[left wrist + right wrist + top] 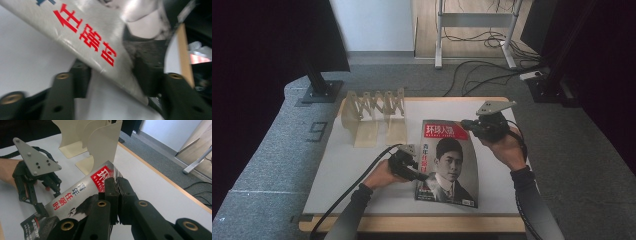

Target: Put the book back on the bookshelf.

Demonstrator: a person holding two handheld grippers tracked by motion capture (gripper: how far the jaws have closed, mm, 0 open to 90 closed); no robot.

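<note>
Two grippers hold one magazine above the white table in the high view: the left gripper takes its left edge low down, the right gripper its top right corner, probably so the limp pages lift evenly. A cream file rack stands well apart behind. Red masthead characters read 环球人物.

From the left gripper view, the jaws straddle the cover's edge, one above, one beneath; whether they press it cannot be told. Red characters run along the cover.

From the right gripper view, the right gripper has its jaws pressed together on the corner by a red box lettered "GLOB".
</note>
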